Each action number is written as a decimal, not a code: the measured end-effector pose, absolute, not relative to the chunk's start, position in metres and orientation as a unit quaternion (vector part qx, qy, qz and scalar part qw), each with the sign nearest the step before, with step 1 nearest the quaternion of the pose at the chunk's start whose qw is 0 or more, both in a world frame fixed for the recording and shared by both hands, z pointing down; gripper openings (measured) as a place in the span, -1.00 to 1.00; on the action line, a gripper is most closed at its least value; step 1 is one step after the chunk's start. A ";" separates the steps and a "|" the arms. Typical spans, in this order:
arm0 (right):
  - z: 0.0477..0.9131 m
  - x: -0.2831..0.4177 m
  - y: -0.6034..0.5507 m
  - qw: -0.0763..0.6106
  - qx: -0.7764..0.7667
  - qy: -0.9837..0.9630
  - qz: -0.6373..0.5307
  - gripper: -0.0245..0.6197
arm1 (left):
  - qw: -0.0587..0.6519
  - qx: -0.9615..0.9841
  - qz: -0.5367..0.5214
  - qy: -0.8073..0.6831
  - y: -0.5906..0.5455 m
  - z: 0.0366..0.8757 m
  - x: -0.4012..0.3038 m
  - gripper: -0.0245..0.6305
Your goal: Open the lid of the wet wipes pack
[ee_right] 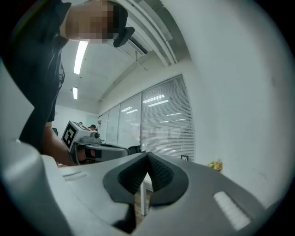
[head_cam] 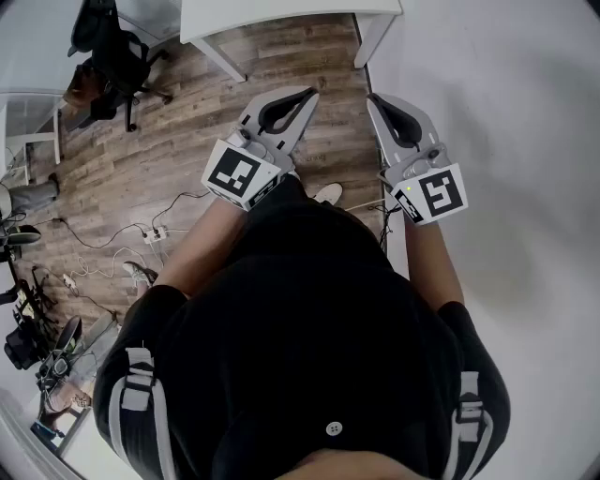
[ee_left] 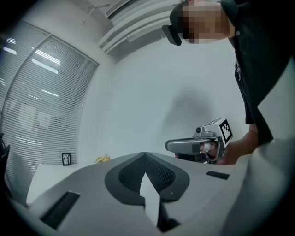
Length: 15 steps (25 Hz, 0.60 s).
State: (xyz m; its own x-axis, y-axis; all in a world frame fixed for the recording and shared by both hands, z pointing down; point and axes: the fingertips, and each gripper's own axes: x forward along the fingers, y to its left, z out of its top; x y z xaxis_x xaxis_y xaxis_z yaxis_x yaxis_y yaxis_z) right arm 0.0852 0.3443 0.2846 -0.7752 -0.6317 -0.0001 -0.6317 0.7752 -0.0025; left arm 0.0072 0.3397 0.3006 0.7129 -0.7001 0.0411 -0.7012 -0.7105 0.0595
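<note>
Both grippers are held level ahead of a black-clad torso point(head_cam: 309, 337). In the head view the L gripper point(head_cam: 307, 92) is at 11 o'clock and the R gripper point(head_cam: 374, 97) at 1 o'clock, w/ tips pointed toward 12 and set apart from each other. In the left gripper view the L gripper's jaws are seen pressed together tip to tip, w/ nothing between them. The R gripper's jaws are closed the same way in the right gripper view, nothing gripped. A marker cube is carried at each wrist end: L cube point(head_cam: 242, 175), R cube point(head_cam: 433, 194). The pack is shown in no view, so its place cannot be told. A wood floor point(head_cam: 187, 122) is seen under the grippers, w/ a white table point(head_cam: 281, 19) at 12 o'clock, a black chair point(head_cam: 108, 47) at 10 o'clock and cables point(head_cam: 122, 248) at 9 o'clock. The 3 o'clock side is filled by a plain white wall point(head_cam: 506, 141). In the left gripper view, blinds point(ee_left: 32, 106) are seen at 9 o'clock and a small frame point(ee_left: 66, 158) at approx. 8 o'clock.
</note>
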 end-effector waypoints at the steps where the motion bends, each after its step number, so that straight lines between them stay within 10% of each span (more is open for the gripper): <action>1: 0.284 0.084 0.344 -0.001 -0.335 0.942 -0.001 -0.90 | 0.035 0.925 0.010 -0.378 0.340 0.299 0.007 -0.90; 15: 0.281 0.086 0.344 0.010 -0.338 0.941 -0.005 -0.75 | 0.033 0.924 0.021 -0.380 0.343 0.298 0.009 -0.90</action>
